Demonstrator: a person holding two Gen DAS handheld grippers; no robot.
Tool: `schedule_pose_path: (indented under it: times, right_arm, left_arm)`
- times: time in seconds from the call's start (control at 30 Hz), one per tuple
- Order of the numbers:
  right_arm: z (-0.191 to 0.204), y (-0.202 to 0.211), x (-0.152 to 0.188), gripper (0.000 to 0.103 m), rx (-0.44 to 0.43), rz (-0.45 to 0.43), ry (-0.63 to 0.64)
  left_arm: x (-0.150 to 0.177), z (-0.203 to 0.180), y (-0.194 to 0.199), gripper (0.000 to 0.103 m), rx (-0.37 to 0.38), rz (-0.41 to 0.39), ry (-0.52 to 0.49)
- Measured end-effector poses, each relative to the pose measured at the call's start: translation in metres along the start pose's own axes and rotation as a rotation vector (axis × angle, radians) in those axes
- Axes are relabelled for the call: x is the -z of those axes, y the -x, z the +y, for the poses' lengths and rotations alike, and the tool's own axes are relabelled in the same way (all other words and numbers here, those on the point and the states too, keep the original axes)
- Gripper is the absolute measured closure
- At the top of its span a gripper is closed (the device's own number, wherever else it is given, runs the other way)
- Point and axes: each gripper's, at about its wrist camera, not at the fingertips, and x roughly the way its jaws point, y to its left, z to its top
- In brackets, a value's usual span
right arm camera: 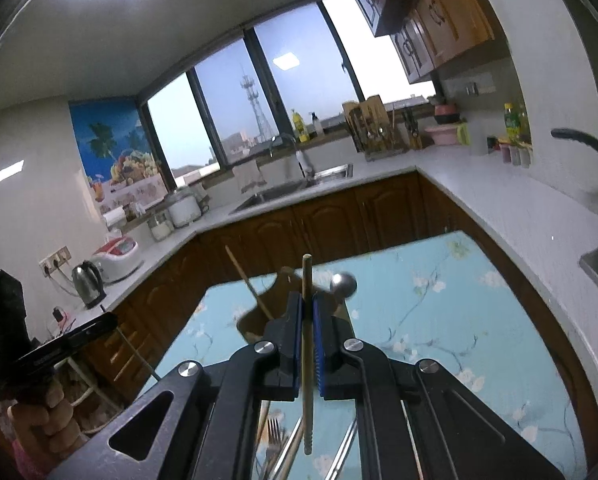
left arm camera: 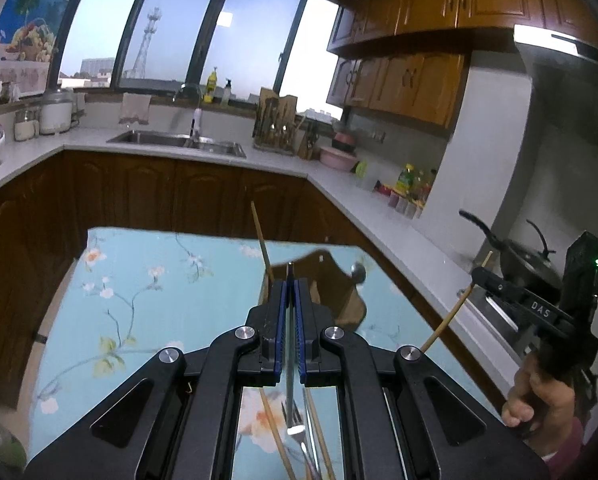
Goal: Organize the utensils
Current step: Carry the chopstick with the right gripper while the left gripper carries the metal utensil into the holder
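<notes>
while the left gripper (left arm camera: 290, 280) is clenched on a fork (left arm camera: 295, 420) and the right gripper (right arm camera: 307, 304) on a chopstick (right arm camera: 307, 360), both are above the table (left arm camera: 159, 280), a wooden holder (left arm camera: 331, 280) beyond their tips, loose utensils (right arm camera: 283, 448) beneath.

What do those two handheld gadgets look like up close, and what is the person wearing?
Both tongs, left and right, are matte black, with angular linkage arms, round silver pivot bolts and blue ribbed pads lining the fingers. Seen from the left camera, the right one has white lettering reading DAS, a small green light and a black pistol-style handle. A pinkish sleeve shows at the wrist.
</notes>
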Motion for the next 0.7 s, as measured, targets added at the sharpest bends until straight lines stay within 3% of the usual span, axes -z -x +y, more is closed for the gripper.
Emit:
schedule_pose_path:
  times: [0.27,0.43,0.7]
  right_arm:
    - [0.006,-0.01,-0.047,0.097,-0.004,-0.132,-0.006]
    - [0.011,-0.029,-0.071,0.097,0.009,-0.184,-0.001]
    - [0.005,-0.074,-0.062,0.097,0.049,-0.175,0.023]
  left_arm:
    - [-0.055,0.0,-0.009,0.099,0.0,-0.118,0.009]
    - [-0.083,0.0,-0.036,0.099,-0.022,-0.163,0.009]
    - [-0.07,0.01,-0.107,0.099,-0.038,-0.151,0.045]
